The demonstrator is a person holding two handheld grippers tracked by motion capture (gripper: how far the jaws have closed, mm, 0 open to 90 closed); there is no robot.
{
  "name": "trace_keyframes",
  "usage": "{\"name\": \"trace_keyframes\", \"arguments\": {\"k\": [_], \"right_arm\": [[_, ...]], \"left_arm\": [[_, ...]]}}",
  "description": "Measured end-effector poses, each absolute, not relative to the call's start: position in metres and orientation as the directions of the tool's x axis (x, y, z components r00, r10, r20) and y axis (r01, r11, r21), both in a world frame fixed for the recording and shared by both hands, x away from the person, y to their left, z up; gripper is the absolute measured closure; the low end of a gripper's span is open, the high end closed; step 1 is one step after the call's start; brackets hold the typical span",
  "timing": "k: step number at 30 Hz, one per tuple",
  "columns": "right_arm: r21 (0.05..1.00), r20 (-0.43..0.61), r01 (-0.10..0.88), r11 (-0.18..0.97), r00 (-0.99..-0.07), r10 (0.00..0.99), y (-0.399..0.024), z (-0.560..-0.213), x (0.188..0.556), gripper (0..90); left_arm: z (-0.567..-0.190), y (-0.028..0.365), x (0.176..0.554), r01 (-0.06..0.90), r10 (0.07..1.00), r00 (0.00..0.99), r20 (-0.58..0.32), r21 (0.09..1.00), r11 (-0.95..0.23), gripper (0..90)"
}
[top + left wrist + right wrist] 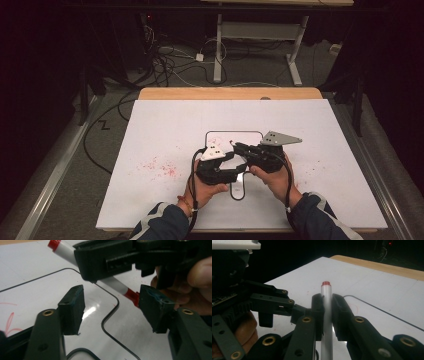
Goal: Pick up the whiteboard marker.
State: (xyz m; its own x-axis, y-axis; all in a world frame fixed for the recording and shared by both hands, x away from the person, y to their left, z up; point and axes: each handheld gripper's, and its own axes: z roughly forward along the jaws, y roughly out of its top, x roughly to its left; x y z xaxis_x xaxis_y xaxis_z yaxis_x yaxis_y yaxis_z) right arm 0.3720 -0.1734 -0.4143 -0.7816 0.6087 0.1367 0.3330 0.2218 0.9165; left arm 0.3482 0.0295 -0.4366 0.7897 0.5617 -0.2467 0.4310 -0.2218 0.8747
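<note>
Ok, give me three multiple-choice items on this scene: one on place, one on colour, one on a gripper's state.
1. Where is the marker?
A. flat on the whiteboard
B. between the right gripper's jaws
C. on the floor

2. What colour is the marker's cap?
A. blue
B. green
C. red

3. How do the left gripper's jaws stand?
A. apart, either side of the cap
B. clamped on the barrel
C. shut on nothing

Answers: B, the jaws press its barrel; C, red shows at both ends; A, a gap shows between the pads.

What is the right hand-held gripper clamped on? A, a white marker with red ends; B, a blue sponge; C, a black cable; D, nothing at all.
A: in the right gripper view, the right hand-held gripper has both jaws pressed against the white marker with red ends.
</note>
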Motion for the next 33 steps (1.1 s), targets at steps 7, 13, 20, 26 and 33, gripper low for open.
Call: {"name": "trace_keyframes", "arguments": {"k": [7,13,20,26,33], "right_arm": [[0.927,0.122,0.305,0.218,-0.796,0.593,-0.169,-0.414,0.366,81.2],[0.928,0.129,0.306,0.214,-0.8,0.586,-0.169,-0.414,0.365,81.2],[0.925,0.108,0.295,0.238,-0.808,0.58,-0.167,-0.414,0.363,80.9],[0.926,0.073,0.271,0.261,-0.811,0.581,-0.166,-0.413,0.36,80.7],[0.923,0.027,0.246,0.297,-0.809,0.587,-0.167,-0.411,0.358,72.2]], "left_arm": [[-0.436,0.028,0.351,0.439,0.545,0.792,-0.276,0.878,-0.192,50.1],[-0.436,0.032,0.353,0.422,0.543,0.803,-0.245,0.877,-0.229,64.7],[-0.437,0.037,0.355,0.406,0.575,0.799,-0.176,0.864,-0.299,75.8],[-0.436,0.04,0.357,0.383,0.584,0.801,-0.129,0.861,-0.335,78.8],[-0.434,0.042,0.357,0.355,0.598,0.798,-0.076,0.861,-0.363,78.8]]}}
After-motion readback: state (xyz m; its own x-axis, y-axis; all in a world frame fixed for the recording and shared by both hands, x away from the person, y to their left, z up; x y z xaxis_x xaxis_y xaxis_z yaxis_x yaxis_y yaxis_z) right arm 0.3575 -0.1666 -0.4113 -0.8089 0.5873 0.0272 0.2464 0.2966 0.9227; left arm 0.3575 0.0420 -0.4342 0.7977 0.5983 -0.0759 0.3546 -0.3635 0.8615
